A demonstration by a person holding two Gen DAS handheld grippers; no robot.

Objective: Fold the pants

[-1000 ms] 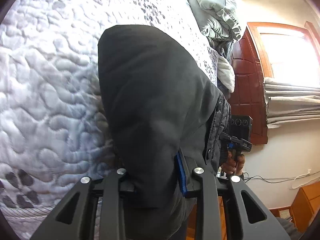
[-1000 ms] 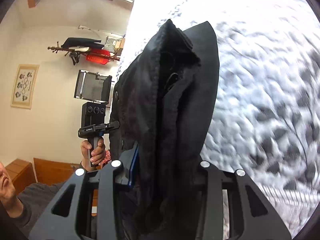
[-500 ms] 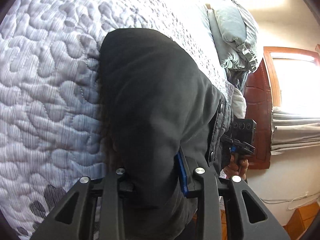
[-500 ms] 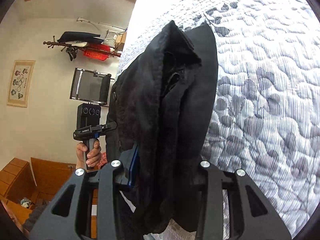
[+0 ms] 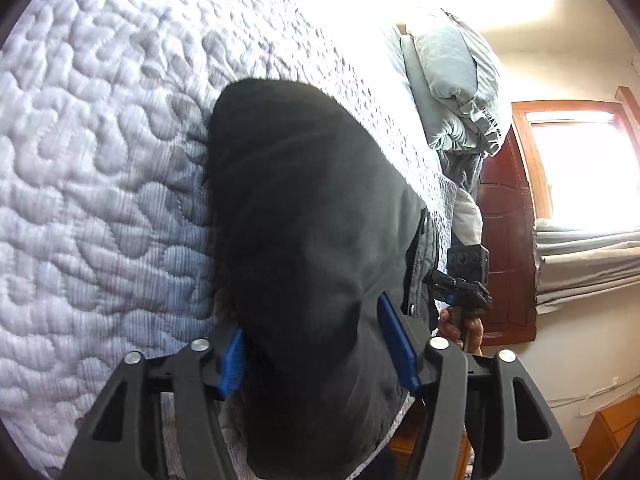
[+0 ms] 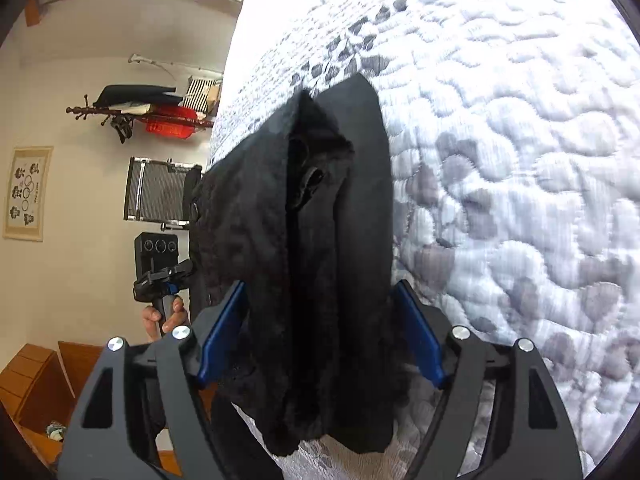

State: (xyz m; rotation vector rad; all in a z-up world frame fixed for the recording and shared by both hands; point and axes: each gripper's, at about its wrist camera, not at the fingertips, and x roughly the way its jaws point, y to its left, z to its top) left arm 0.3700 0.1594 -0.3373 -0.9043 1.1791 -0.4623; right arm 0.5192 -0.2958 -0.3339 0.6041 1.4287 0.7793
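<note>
The black pants point(image 5: 304, 240) are folded into a thick bundle lying on the white quilted bed point(image 5: 100, 160). My left gripper point(image 5: 316, 344) straddles one end of the bundle, its blue pads spread apart on either side of the cloth. My right gripper point(image 6: 320, 332) straddles the other end of the pants point(image 6: 320, 220), where several folded layers show edge-on, and its blue pads also stand apart beside the cloth. Each gripper shows in the other's view, held in a hand: the right one point(image 5: 464, 280) and the left one point(image 6: 160, 268).
Grey-green folded bedding point(image 5: 452, 92) is piled at the bed's far end by a wooden window frame point(image 5: 520, 220). On the other side are a wall rack with clothes point(image 6: 152, 112), a framed picture point(image 6: 26, 194) and wooden furniture point(image 6: 36, 384).
Both grippers have opened: the jaws were clamped on the pants earlier and now stand apart around them. The bundle has come down onto the bed.
</note>
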